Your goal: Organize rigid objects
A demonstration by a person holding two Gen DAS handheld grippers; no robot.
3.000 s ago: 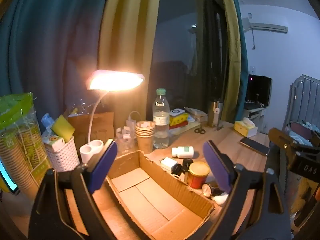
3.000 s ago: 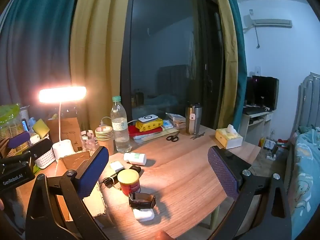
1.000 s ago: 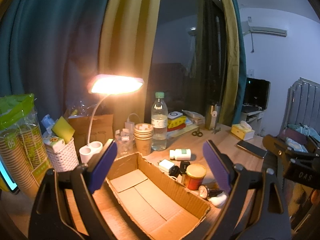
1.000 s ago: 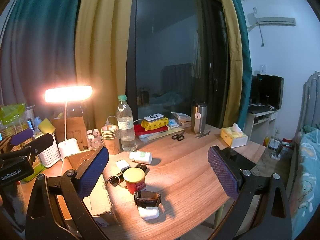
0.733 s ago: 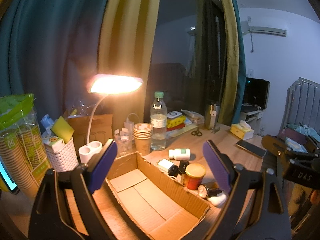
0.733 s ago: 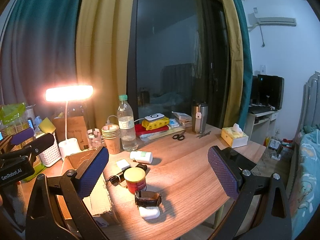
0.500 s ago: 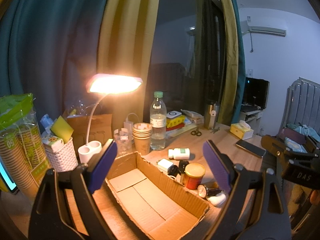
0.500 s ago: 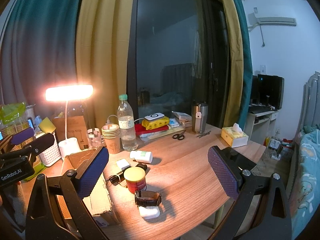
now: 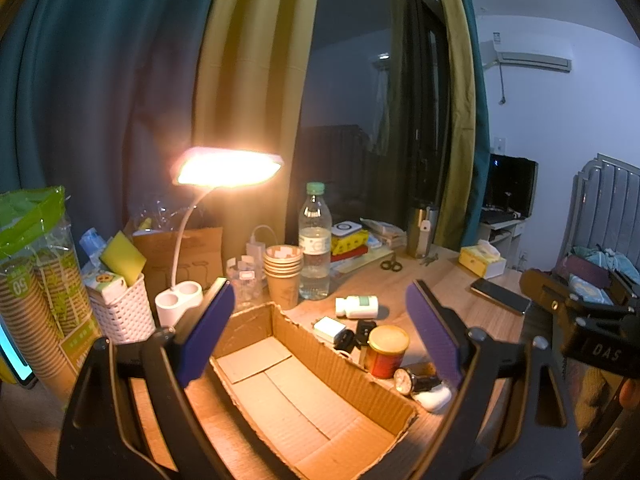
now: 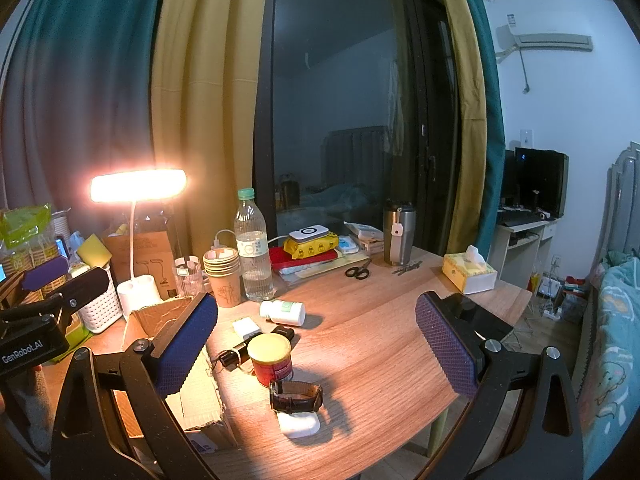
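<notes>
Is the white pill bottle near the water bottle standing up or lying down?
Lying down. The white pill bottle rests on its side on the desk, cap end pointing left in the right wrist view.

"GenRobot.AI" stands on the left gripper (image 10: pixel 42 280) body, "DAS" on the right gripper (image 9: pixel 580 312) body, and "50" on the green paper-cup sleeve (image 9: pixel 28 280).

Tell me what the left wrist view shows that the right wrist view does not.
Only the left wrist view shows the bare floor of the cardboard box and the whole phone. Only the right wrist view shows the watch lying on the white case. Both show the red can, the white pill bottle and the lit lamp.
</notes>
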